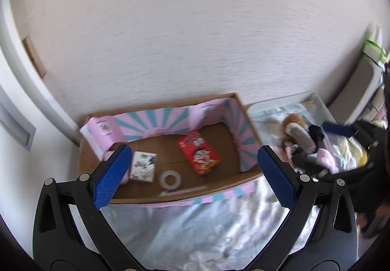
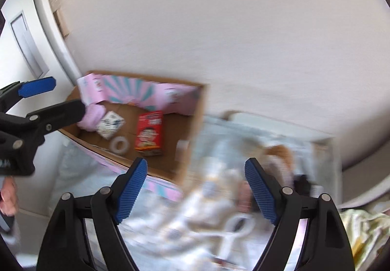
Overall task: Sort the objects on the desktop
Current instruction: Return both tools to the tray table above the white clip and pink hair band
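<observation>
Both the left claw (image 1: 192,173) and right claw (image 2: 196,191) gaped wide, empty, over the desk (image 1: 195,227); the blurred white item (image 2: 234,229) was perhaps scissors.

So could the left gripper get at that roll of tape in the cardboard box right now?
Probably yes. The left gripper is open and empty above the box, and the tape roll lies flat on the floor with nothing on it. The white patterned box beside it leaves little room on that side.
</observation>
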A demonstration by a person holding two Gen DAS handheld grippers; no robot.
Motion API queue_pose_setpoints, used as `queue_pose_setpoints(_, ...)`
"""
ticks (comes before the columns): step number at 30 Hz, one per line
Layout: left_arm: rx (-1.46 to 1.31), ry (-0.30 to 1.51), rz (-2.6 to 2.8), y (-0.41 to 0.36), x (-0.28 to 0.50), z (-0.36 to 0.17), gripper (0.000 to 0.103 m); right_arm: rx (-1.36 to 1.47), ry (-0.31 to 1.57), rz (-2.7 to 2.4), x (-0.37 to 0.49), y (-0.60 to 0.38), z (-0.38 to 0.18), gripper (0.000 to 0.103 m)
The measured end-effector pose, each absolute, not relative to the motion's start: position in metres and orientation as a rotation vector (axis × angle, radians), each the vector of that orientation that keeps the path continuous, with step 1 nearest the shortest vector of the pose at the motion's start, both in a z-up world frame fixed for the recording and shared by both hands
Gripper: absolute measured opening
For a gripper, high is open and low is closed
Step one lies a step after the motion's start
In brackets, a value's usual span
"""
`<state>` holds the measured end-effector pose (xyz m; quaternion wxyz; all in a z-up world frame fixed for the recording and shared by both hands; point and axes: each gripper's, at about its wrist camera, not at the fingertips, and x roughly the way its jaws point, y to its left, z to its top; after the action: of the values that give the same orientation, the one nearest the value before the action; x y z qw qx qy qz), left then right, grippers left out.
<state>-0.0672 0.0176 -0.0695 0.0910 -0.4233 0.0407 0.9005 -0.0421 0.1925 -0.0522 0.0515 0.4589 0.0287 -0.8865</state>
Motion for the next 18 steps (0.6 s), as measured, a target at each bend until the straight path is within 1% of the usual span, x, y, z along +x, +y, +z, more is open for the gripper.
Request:
queue_pose_setpoints(5,-1.194,0.175,2.629,0.06,-0.051,-0.058,0.102,1.388,0.121,-2.781,-0.007,0.254,-0.033,0.08)
queue_pose_setpoints(10,-1.143,0.237,2.546,0.106,-0.036,-0.063,0.102,1.419,0.126,-2.868,0.024,0.307,-0.03,0.08)
queue_pose_setpoints(14,-1.125,0.372,2.479,0.148,-0.018,-0.085,0.103,1.456,0.084,-2.883,0.039,0.338,-0.04,0.08)
queue_pose_setpoints(18,-1.194,0.494,2.393,0.177,-0.009,-0.119,0.102,1.489,0.057,-2.87,0.047,0.358,-0.058,0.08)
